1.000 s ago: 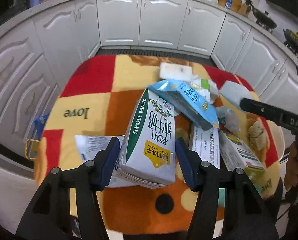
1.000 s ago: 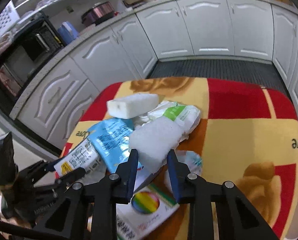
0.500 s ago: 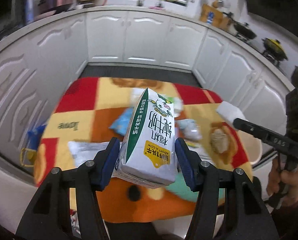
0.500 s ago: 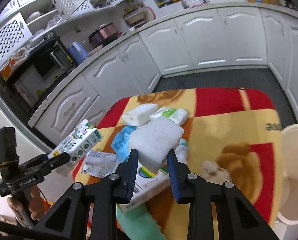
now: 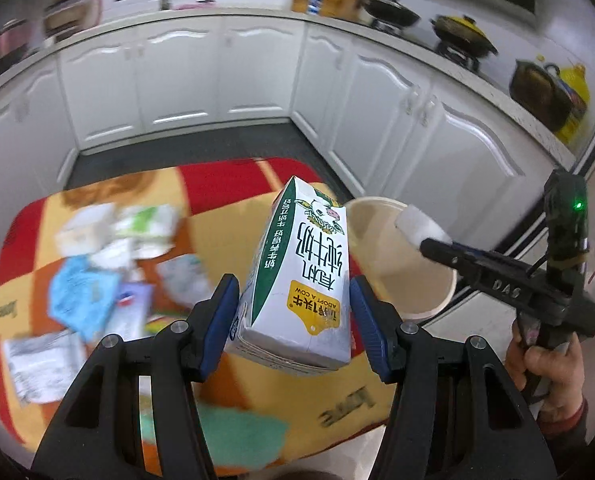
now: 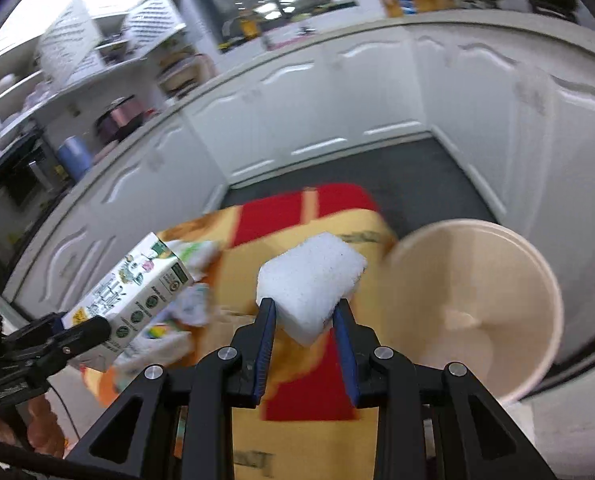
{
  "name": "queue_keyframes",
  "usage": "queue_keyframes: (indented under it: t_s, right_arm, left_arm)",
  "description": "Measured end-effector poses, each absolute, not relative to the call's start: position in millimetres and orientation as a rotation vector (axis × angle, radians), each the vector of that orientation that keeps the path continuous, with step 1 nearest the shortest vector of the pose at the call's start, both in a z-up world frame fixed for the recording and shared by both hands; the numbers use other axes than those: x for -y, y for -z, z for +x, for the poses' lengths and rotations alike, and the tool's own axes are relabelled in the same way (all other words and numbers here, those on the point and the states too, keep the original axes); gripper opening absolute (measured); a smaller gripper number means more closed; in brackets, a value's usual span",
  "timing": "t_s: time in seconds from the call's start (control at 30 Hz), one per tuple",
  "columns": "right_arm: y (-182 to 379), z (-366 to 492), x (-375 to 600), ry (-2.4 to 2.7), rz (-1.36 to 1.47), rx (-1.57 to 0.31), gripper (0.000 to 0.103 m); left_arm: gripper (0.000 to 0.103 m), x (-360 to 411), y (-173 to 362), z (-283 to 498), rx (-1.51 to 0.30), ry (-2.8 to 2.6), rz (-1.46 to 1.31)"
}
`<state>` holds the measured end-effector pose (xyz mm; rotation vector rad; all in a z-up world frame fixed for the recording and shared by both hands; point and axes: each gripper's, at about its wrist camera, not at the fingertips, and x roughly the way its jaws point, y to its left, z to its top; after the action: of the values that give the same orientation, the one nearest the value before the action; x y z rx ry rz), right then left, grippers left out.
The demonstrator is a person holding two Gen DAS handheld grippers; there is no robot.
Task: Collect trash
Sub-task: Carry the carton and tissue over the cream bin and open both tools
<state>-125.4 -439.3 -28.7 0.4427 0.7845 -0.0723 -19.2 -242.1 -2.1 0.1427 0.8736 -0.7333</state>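
Note:
My left gripper [image 5: 293, 312] is shut on a white and green milk carton [image 5: 301, 272] and holds it in the air above the table's right part. The carton also shows in the right wrist view [image 6: 133, 296]. My right gripper [image 6: 303, 316] is shut on a white foam block [image 6: 309, 280], also seen in the left wrist view [image 5: 417, 226]. The block hangs over the table edge beside the rim of a beige bin [image 6: 473, 296], which also shows in the left wrist view [image 5: 401, 256].
Several wrappers and papers [image 5: 93, 264] lie on the table with the red, yellow and orange cloth [image 5: 225, 192]. White kitchen cabinets [image 5: 225, 76] curve around the dark floor behind. The bin stands just off the table's right edge.
Both grippers have lifted their loads off the table and swung right towards the bin. The carton and foam block stay gripped. The bin has come into full view.

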Motion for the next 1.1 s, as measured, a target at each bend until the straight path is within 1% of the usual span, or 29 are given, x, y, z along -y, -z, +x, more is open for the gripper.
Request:
queue_keyframes:
  t_s: [0.23, 0.4, 0.47, 0.5, 0.53, 0.6, 0.7, 0.93, 1.1]
  right_arm:
    - [71.3, -135.4, 493.1, 0.194, 0.513, -0.856, 0.028]
    - [94.8, -136.5, 518.4, 0.253, 0.538, -0.891, 0.028]
    - [99.7, -133.4, 525.5, 0.275, 0.541, -0.901, 0.032]
    - [101.1, -133.0, 527.1, 0.284, 0.541, -0.903, 0.034]
    - [102.7, -131.9, 529.5, 0.296, 0.540, -0.908, 0.043]
    - [106.2, -135.5, 532.3, 0.313, 0.541, -0.913, 0.052]
    - [111.2, -145.2, 537.7, 0.313, 0.551, -0.920, 0.053]
    - [113.2, -148.5, 535.8, 0.290, 0.586, -0.928, 0.053]
    - [107.3, -151.8, 525.8, 0.279, 0.562, -0.913, 0.053]
  left_arm:
    - [0.056, 320.9, 27.0, -19.9, -0.922, 0.787, 0.200]
    - [0.056, 359.6, 48.3, -13.7, -0.967, 0.799, 0.216]
    - [0.056, 369.7, 57.7, -10.0, -0.981, 0.791, 0.201]
    - [0.057, 371.1, 61.1, -8.2, -0.985, 0.787, 0.193]
    - [0.057, 375.1, 65.8, -5.9, -0.996, 0.781, 0.189]
    - [0.057, 378.5, 75.0, -1.1, -1.049, 0.799, 0.165]
    - [0.057, 375.8, 82.5, 1.5, -1.103, 0.814, 0.122]
    - [0.057, 361.5, 73.8, -8.7, -1.057, 0.772, 0.151]
    - [0.057, 350.3, 66.1, -13.7, -1.013, 0.743, 0.161]
